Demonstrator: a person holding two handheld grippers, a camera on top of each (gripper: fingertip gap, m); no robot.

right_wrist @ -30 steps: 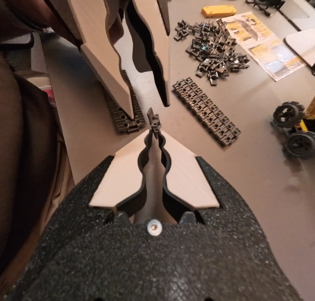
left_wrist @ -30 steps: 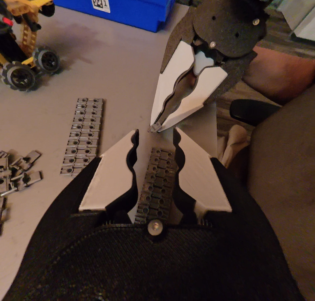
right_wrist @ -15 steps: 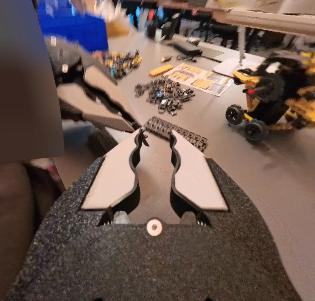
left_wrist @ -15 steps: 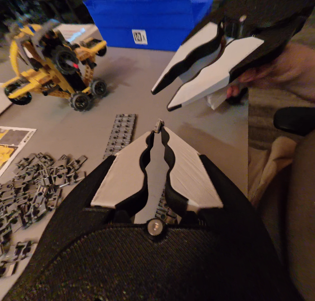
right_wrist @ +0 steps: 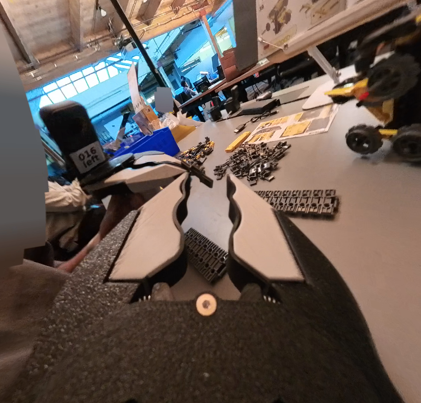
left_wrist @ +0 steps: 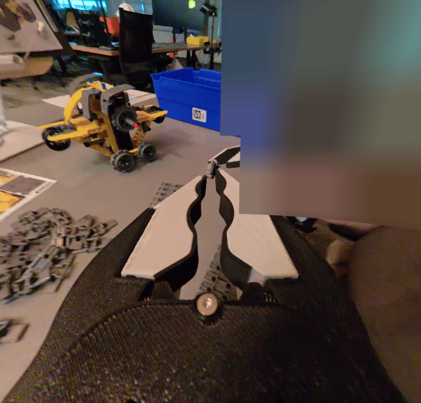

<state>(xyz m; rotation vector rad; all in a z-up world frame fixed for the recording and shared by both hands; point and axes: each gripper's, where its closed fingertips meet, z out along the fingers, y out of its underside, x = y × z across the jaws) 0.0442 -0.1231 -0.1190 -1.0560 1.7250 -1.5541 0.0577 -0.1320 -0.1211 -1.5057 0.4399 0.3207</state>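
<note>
My left gripper (left_wrist: 210,177) is shut on a small grey track link (left_wrist: 211,167) that sticks out of its tips, held above the grey table (left_wrist: 186,141). My right gripper (right_wrist: 208,177) is open and empty. In the right wrist view the left gripper (right_wrist: 159,172) comes in from the left with the link (right_wrist: 201,175) just past my right gripper's left fingertip (right_wrist: 188,177). In the left wrist view only the right gripper's fingertips (left_wrist: 227,156) show beside a blur patch. One assembled track strip (right_wrist: 303,202) lies on the table, and another (right_wrist: 205,253) lies under the right gripper.
A pile of loose links (right_wrist: 252,161) (left_wrist: 45,244) lies on the table. A yellow and black wheeled model (left_wrist: 107,127) (right_wrist: 387,118) stands farther back. There is a blue bin (left_wrist: 189,95), instruction sheets (right_wrist: 293,125) (left_wrist: 18,187) and a yellow brick (right_wrist: 238,141). The grippers are tip to tip, or close to it.
The link passed from my right gripper to my left: the left shut on it and the right opened. Both grippers tilted up away from the track strip.
</note>
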